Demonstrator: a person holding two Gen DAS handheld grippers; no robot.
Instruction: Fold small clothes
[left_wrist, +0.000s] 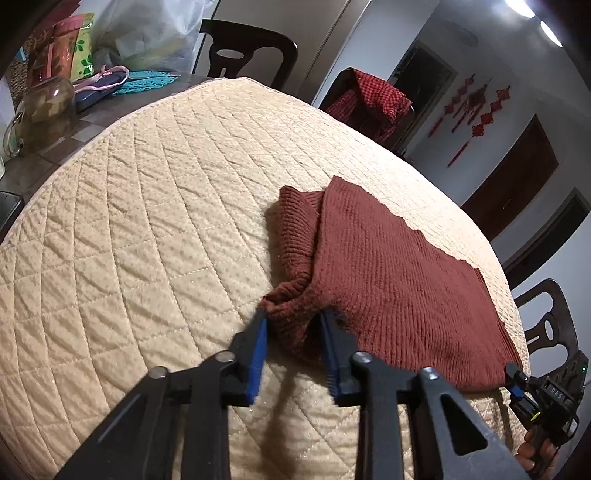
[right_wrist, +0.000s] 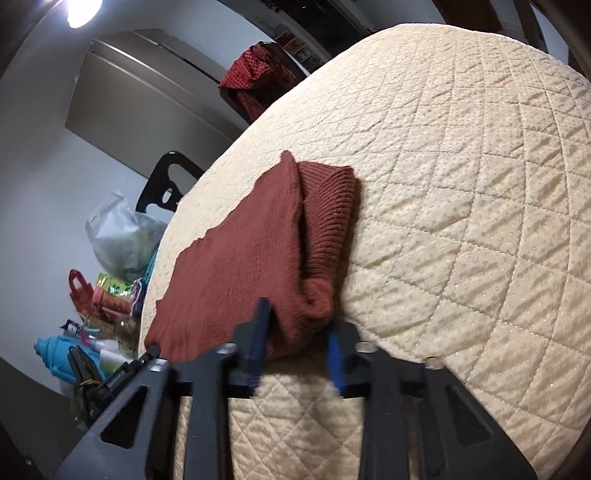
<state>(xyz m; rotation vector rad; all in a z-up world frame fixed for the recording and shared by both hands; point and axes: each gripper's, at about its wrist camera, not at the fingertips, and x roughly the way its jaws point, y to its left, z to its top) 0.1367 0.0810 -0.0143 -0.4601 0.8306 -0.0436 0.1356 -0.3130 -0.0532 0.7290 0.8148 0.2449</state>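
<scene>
A rust-red knit garment (left_wrist: 388, 266) lies folded on the cream quilted cover (left_wrist: 147, 206), with a ribbed part (left_wrist: 295, 229) doubled over at its left end. My left gripper (left_wrist: 295, 315) is shut on the bunched near corner there, cloth gathered between its blue pads. In the right wrist view the same garment (right_wrist: 240, 258) stretches away to the left, and my right gripper (right_wrist: 299, 321) is shut on its near bunched corner, beside the ribbed part (right_wrist: 328, 206). Each gripper also shows at the other's end of the near edge: the right gripper (left_wrist: 515, 376) and the left gripper (right_wrist: 153, 350).
A glass jar (left_wrist: 48, 107), bags (left_wrist: 147, 33) and a teal mat crowd the bare table corner beyond the cover. Dark chairs ring the table; one carries a red checked cloth (left_wrist: 373, 99). A blue bottle (right_wrist: 55, 350) and a plastic bag (right_wrist: 122, 236) stand past the garment's left end.
</scene>
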